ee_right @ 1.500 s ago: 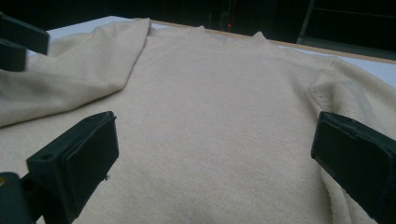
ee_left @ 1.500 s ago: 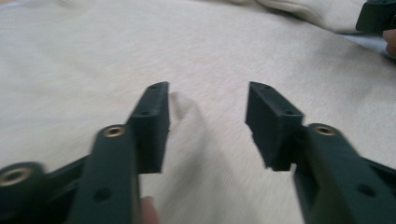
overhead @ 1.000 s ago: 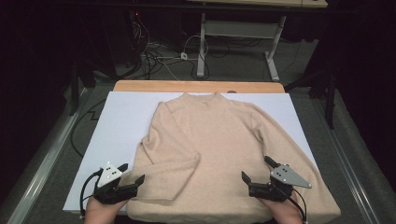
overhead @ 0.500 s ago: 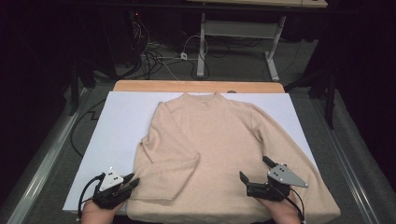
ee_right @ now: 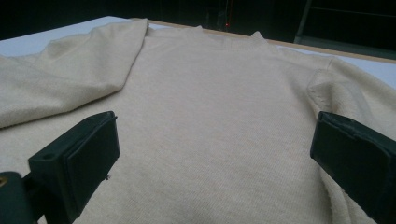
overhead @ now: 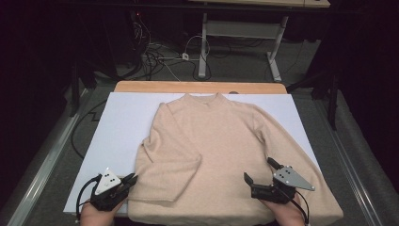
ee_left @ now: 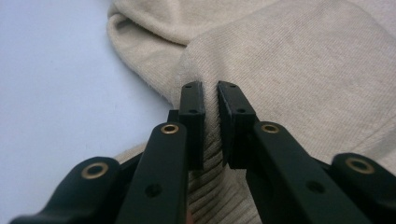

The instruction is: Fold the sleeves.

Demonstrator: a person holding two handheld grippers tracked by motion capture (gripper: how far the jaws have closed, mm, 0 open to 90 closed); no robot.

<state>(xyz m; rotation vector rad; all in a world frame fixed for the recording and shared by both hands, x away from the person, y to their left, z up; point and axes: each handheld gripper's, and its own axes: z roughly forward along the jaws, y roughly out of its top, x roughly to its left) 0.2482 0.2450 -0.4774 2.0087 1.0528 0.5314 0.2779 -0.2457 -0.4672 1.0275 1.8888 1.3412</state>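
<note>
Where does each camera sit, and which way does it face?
High view: above the table's near side, facing forward and down; both hands, left gripper, right gripper.
Left gripper view: on that gripper, along jaws pinching the sweater hem.
Right gripper view: on that gripper, toward the collar; open jaws.
All share the sweater.

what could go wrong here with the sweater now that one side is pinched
The left gripper, whose jaws have just been closing, pinches only a thin fold of the sweater hem, so the knit may slip out when lifted. The right gripper is open above the hem; lifting the left alone could drag the sweater askew on the white sheet and undo the folded sleeve.
</note>
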